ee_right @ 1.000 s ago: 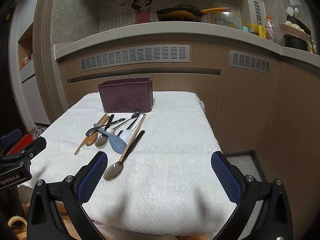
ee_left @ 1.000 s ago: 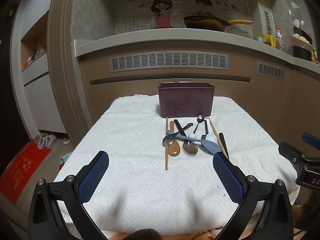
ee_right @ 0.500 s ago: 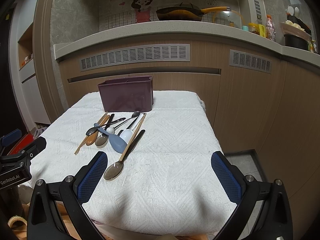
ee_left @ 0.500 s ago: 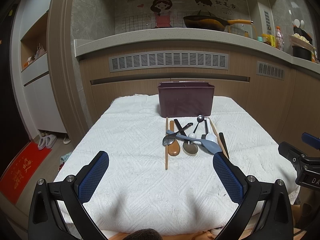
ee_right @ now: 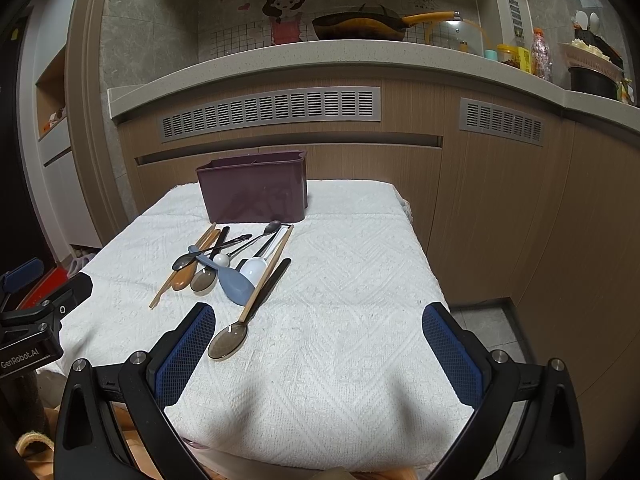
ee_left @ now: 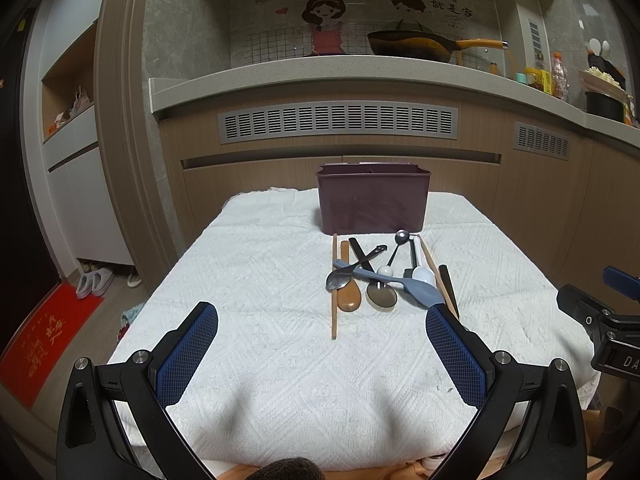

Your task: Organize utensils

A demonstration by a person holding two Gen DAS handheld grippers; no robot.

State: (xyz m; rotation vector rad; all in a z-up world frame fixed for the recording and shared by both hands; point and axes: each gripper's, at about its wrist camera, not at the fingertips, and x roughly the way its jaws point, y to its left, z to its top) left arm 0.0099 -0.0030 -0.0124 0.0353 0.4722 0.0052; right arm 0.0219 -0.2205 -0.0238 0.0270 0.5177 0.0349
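A pile of utensils (ee_left: 380,280) lies on the white cloth in front of a dark purple utensil box (ee_left: 373,197): wooden chopsticks (ee_left: 334,284), a brown wooden spoon (ee_left: 348,292), metal spoons, a grey-blue spatula (ee_left: 416,288) and a white spoon. From the right wrist the same pile (ee_right: 232,264) sits left of centre, with a translucent brown spoon (ee_right: 228,340) nearest and the box (ee_right: 254,192) behind. My left gripper (ee_left: 320,340) is open and holds nothing, near the table's front edge. My right gripper (ee_right: 316,340) is open too, with nothing between its fingers.
The table with the white cloth (ee_left: 260,280) stands against a wooden kitchen counter (ee_left: 340,80) carrying a wok (ee_left: 412,44) and jars. A red mat (ee_left: 40,336) and slippers (ee_left: 94,280) lie on the floor at left. Floor drops off right of the table (ee_right: 480,320).
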